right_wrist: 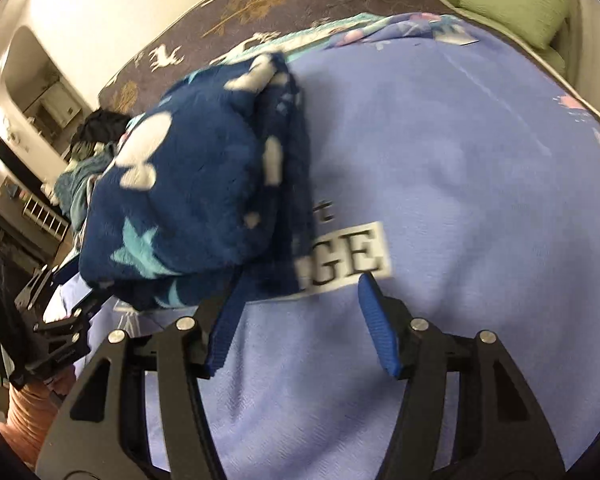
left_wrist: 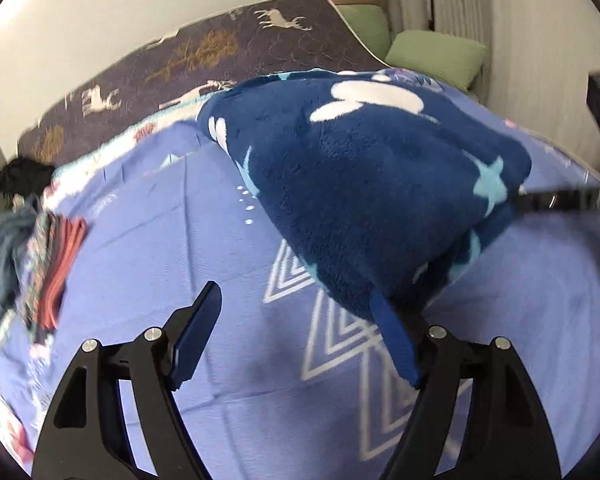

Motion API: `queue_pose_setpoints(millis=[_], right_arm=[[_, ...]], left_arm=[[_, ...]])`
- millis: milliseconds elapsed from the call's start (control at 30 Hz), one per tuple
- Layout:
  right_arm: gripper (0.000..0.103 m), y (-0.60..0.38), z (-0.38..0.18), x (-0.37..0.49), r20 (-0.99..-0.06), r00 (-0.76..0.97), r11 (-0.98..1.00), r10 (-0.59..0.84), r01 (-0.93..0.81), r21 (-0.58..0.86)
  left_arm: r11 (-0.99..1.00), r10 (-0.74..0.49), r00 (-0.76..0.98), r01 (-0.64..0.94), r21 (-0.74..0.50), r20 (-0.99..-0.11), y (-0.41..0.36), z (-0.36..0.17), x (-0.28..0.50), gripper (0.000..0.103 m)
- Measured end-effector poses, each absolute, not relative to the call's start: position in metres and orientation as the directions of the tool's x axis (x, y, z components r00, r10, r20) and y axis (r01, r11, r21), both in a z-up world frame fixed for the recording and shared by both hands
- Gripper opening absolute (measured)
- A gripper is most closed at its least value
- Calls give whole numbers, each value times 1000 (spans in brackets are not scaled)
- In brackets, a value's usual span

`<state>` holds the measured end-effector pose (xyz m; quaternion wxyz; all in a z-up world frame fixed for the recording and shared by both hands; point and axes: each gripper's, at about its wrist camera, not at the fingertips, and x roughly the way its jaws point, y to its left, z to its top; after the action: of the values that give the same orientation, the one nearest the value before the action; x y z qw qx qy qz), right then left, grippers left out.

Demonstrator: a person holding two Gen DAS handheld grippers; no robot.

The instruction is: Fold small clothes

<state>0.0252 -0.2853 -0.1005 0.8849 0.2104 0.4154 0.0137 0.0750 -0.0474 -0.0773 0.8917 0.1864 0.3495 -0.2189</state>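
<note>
A navy fleece garment [left_wrist: 364, 184] with white and light blue shapes lies bunched on the lilac blanket [left_wrist: 172, 240]. My left gripper [left_wrist: 296, 324] is open; its right finger [left_wrist: 396, 344] touches the garment's near edge, its left finger is clear of it. In the right wrist view the same garment [right_wrist: 196, 192] lies to the left. My right gripper [right_wrist: 304, 320] is open; its left finger [right_wrist: 224, 328] sits at the garment's lower edge, its right finger [right_wrist: 380, 328] over bare blanket [right_wrist: 460, 184]. The left gripper's body shows at the left edge [right_wrist: 40, 320].
A stack of folded clothes [left_wrist: 56, 264] and a dark heap [left_wrist: 20, 180] lie at the blanket's left. A brown deer-print cover [left_wrist: 220, 48] lies beyond. Green cushions [left_wrist: 436, 56] sit by the wall at far right. Shelving [right_wrist: 32, 92] stands at the far left.
</note>
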Motion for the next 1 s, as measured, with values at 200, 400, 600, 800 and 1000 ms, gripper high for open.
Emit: queue_pose_setpoints(millis=[200, 400, 600, 800, 1000], right_arm=[[60, -261, -102, 35, -732, 653, 942, 195, 84, 326], [55, -262, -107, 43, -724, 655, 935, 217, 74, 347], [23, -260, -106, 44, -719, 665, 931, 201, 98, 351], [21, -272, -113, 50, -742, 623, 908, 249, 117, 403], [43, -272, -89, 22, -695, 688, 934, 210, 69, 351]], left_arm=[[823, -304, 611, 555, 122, -731, -42, -78, 67, 77], [823, -266, 614, 546, 157, -743, -65, -97, 74, 77], [827, -251, 607, 540, 159, -754, -73, -96, 88, 41], [727, -108, 707, 536, 430, -699, -84, -102, 66, 36], [696, -132, 716, 559, 450, -686, -79, -94, 51, 36]])
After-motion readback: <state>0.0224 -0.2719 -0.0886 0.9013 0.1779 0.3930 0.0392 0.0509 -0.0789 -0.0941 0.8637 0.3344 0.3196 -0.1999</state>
